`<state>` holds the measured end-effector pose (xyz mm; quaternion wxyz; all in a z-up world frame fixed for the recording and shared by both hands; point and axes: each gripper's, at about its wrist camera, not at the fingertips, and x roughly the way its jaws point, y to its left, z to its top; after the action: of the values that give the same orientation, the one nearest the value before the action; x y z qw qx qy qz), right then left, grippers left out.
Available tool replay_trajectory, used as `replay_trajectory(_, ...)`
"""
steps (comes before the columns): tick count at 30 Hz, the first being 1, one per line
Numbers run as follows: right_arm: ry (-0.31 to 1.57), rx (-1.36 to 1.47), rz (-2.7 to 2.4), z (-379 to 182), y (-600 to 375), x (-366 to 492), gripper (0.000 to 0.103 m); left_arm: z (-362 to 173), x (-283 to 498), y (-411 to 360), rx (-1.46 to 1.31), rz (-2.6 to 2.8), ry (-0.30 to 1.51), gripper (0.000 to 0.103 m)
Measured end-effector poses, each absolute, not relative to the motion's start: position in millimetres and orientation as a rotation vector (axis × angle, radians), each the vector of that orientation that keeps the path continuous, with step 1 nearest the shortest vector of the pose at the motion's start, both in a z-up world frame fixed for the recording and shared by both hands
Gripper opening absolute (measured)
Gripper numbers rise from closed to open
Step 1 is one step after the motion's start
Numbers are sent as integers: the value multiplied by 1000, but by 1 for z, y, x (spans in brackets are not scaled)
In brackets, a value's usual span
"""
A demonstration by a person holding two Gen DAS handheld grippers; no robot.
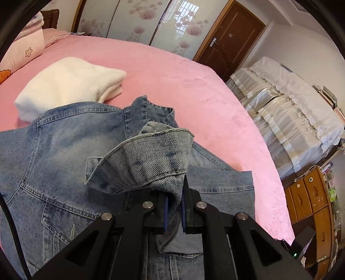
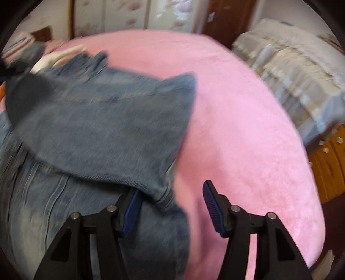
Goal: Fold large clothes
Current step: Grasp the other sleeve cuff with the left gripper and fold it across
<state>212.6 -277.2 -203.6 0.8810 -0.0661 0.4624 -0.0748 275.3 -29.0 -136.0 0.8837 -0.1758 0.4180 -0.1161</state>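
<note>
A light-blue denim jacket (image 1: 64, 150) lies spread on the pink bed (image 1: 183, 71). My left gripper (image 1: 174, 193) is shut on a bunched sleeve end (image 1: 151, 150) of it, which stands lifted above the rest of the jacket. The right wrist view is blurred: a darker flap of the same jacket (image 2: 97, 120) lies across the left half, over the pink bed (image 2: 237, 129). My right gripper (image 2: 171, 188) is open at the flap's lower corner. The cloth lies against the left pad (image 2: 131, 206), and the right pad (image 2: 212, 206) stands clear of it over the sheet.
A folded white garment (image 1: 69, 84) lies on the bed beyond the jacket. Pink pillows (image 1: 25, 49) sit at the far left. Past the bed are floral sliding doors (image 1: 133, 19), a brown door (image 1: 228, 36), a lace-covered stack (image 1: 291, 120) and wooden drawers (image 1: 310, 200).
</note>
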Motion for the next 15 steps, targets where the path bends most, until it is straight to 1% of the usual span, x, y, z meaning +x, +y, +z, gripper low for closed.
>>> replay_trajectory(1,949,-96,-190,-201,-285,212,46,-138,274,-27,-367,-237,862,7)
replay_trajectory(2,948,-37,-212,-200,-296,211,43,-142,272,-24,-367,-231,866,7)
replay_trajectory(5,988,113,-196,-209,-323,209,42,-169,268,-15,-345,-178,911,7)
replay_trajectory(7,1017,91,-179,-216,-319,209,42,-191,267,-8,-329,-157,955,7)
replay_trajectory(10,1004,11,-193,-214,-306,206,43,-214,266,2,-326,-160,1012,9)
replay_trajectory(12,1010,24,-198,-213,-306,209,43,-220,265,9,-318,-164,1036,23)
replay_trajectory(15,1031,64,-192,-215,-312,209,43,-221,259,26,-315,-192,1069,37)
